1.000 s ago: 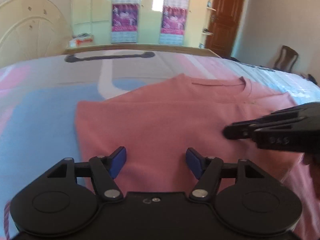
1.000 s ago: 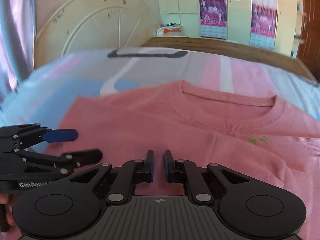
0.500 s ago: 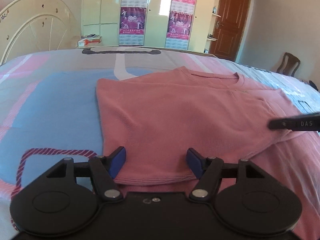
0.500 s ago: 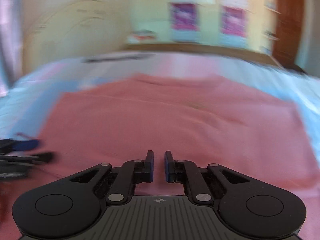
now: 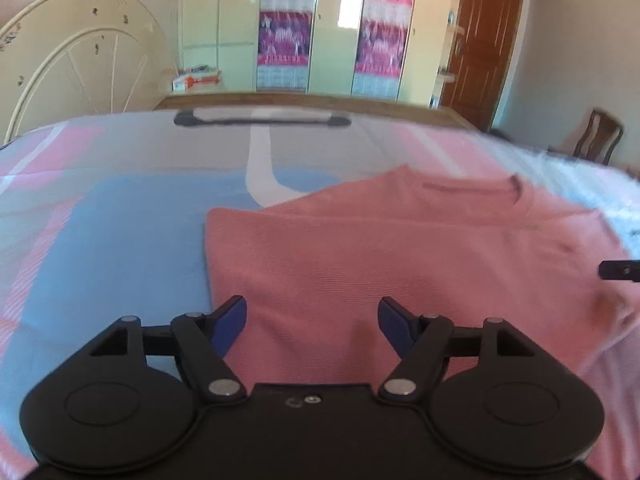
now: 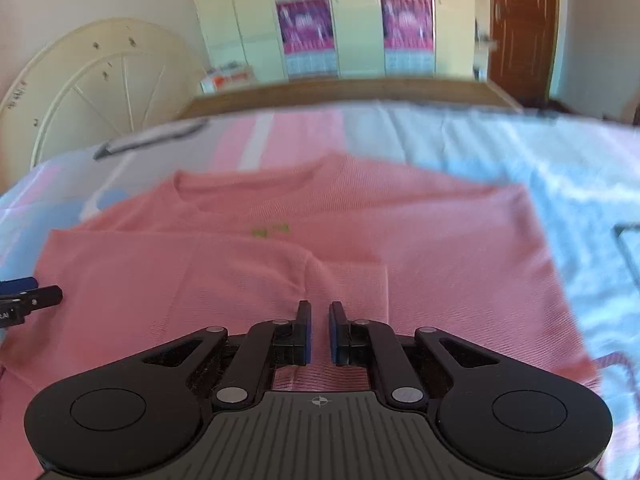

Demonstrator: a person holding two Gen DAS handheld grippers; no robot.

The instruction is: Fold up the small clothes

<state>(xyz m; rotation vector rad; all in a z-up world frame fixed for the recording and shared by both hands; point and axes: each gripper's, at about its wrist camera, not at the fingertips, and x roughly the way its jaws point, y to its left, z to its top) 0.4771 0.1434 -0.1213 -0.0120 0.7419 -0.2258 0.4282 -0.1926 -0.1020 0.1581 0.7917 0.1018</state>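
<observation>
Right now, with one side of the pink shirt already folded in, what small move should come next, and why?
Probably bring the right gripper down to the unfolded right side of the pink shirt and open it there. That side lies flat on the bed sheet, the right gripper is nearly shut on nothing, and the left gripper, whose jaws have just been opening, holds nothing.

Shirt (image 5: 400,256) lies flat on bed (image 5: 120,240), collar toward 12 o'clock. Headboard (image 5: 72,76) stands at 10 o'clock behind bed; wardrobe (image 5: 332,28) at 12; door (image 5: 484,40) at 1; chair (image 5: 598,140) at 2.
</observation>
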